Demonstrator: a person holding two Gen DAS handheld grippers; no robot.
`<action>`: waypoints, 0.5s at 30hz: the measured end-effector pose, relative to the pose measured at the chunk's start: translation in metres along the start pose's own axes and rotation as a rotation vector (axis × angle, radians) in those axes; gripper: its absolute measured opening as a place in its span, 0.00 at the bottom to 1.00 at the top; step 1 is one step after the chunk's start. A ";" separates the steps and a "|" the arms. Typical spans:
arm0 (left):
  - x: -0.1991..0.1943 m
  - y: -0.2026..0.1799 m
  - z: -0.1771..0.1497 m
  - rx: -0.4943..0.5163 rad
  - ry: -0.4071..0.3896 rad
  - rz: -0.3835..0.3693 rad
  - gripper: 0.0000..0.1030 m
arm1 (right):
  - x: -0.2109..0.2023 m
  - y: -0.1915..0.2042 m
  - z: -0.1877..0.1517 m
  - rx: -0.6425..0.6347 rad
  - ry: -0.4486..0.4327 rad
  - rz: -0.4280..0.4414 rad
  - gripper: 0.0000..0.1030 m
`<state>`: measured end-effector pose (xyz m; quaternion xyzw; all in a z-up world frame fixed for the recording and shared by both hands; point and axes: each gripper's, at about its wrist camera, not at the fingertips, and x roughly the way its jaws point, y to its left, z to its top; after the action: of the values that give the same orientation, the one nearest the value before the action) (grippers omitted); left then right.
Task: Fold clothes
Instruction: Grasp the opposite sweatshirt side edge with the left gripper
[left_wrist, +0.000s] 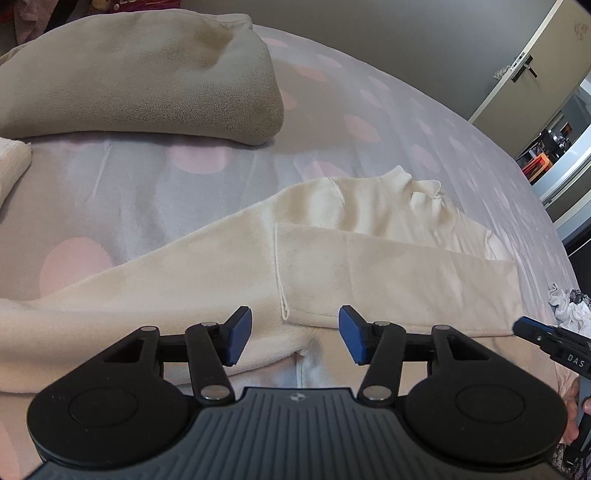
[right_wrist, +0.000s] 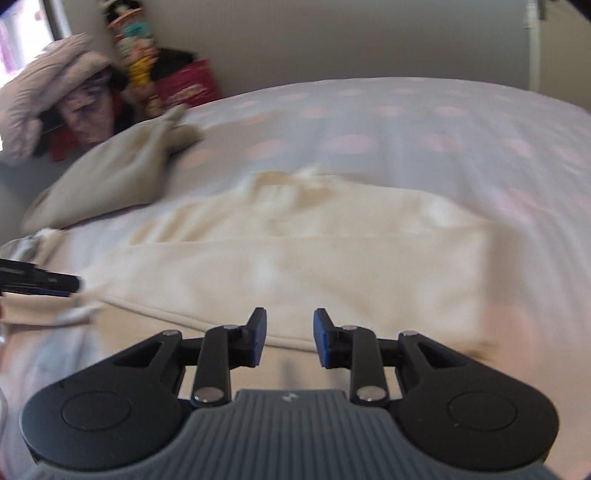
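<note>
A cream sweater (left_wrist: 332, 258) lies flat on the bed, its collar pointing away and one sleeve folded across its body. My left gripper (left_wrist: 295, 336) hovers over the sweater's near edge by the folded cuff, open, with nothing pinched between its blue pads. The right gripper's tip (left_wrist: 535, 332) shows at the right edge of that view. In the blurred right wrist view the sweater (right_wrist: 295, 258) fills the middle. My right gripper (right_wrist: 289, 338) stands open above its near hem, nothing between the pads. The left gripper's tip (right_wrist: 55, 284) enters from the left.
A grey-beige folded fleece (left_wrist: 140, 81) (right_wrist: 110, 177) lies at the far left of the pink-dotted bedsheet (left_wrist: 369, 122). Another cream cloth (left_wrist: 11, 162) pokes in at the left edge. Small garments (left_wrist: 569, 306) lie at the right. Clutter (right_wrist: 110, 74) stands by the wall.
</note>
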<state>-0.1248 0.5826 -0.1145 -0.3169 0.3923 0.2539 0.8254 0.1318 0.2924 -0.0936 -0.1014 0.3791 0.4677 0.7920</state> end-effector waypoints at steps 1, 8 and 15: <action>0.002 -0.001 0.000 0.000 0.000 0.005 0.49 | -0.006 -0.015 -0.006 0.002 -0.012 -0.044 0.30; 0.023 -0.015 0.004 -0.001 0.016 0.045 0.44 | -0.021 -0.087 -0.036 0.009 -0.060 -0.243 0.30; 0.036 -0.029 0.005 0.031 0.034 0.109 0.38 | 0.003 -0.098 -0.046 0.040 -0.068 -0.196 0.30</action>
<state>-0.0828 0.5736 -0.1319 -0.2863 0.4270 0.2869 0.8084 0.1898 0.2180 -0.1465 -0.1060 0.3494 0.3834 0.8483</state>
